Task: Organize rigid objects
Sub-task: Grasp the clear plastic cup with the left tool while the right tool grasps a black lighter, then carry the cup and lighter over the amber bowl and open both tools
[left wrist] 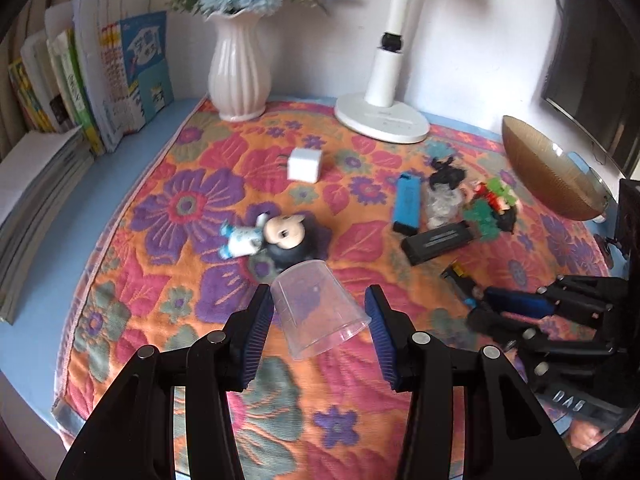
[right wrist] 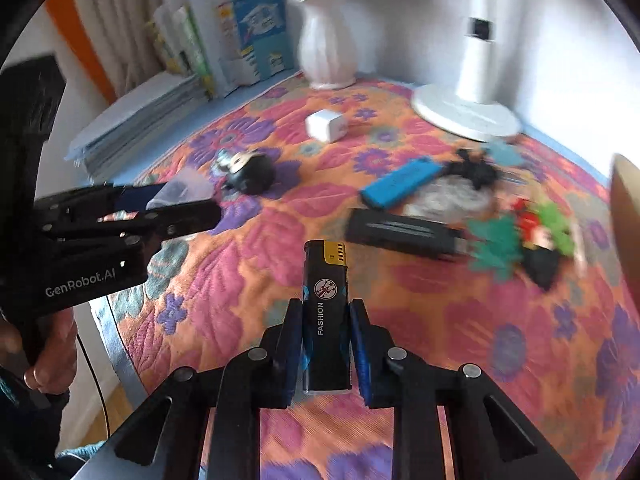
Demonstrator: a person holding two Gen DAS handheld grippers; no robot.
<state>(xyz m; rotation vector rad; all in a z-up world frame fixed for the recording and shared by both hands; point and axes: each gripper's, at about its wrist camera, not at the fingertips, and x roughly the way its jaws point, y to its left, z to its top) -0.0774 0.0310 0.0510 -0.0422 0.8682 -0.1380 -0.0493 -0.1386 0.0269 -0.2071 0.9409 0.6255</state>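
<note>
Clear plastic cup [left wrist: 320, 309] sits tipped over between the fingers of the left gripper [left wrist: 319, 334], mouth toward the camera, base pointing away. The pads are spread wide, and the left one looks like it's touching the cup wall while the right one stands clear of it, so nothing's clamped. From the right wrist view the cup's only a blurry see-through shape [right wrist: 182, 190] at that gripper's tips.

Over on the right gripper [right wrist: 326, 350], the fingers are squeezed onto a black lighter with a gold top and "FASHION" printed down its side [right wrist: 325, 312], held lengthwise with the gold end sticking out ahead, above the floral orange and pink quilted cloth [right wrist: 440, 320].

Rest of the stuff is lying on the cloth: a small big-headed doll with black hair [left wrist: 276, 236] just past the cup, a white cube-shaped plug [left wrist: 305, 165] further back, a blue lighter [left wrist: 408, 204] next to a long black rectangular case [left wrist: 436, 242], and a green and red building-block figure [left wrist: 494, 210] just beside those. A brown ribbed glass bowl [left wrist: 548, 168] is at the far right edge, tilted. Behind it all are a white ribbed vase with pale blue flowers [left wrist: 239, 68], a white desk lamp base [left wrist: 382, 118] and a row of books [left wrist: 80, 80].
</note>
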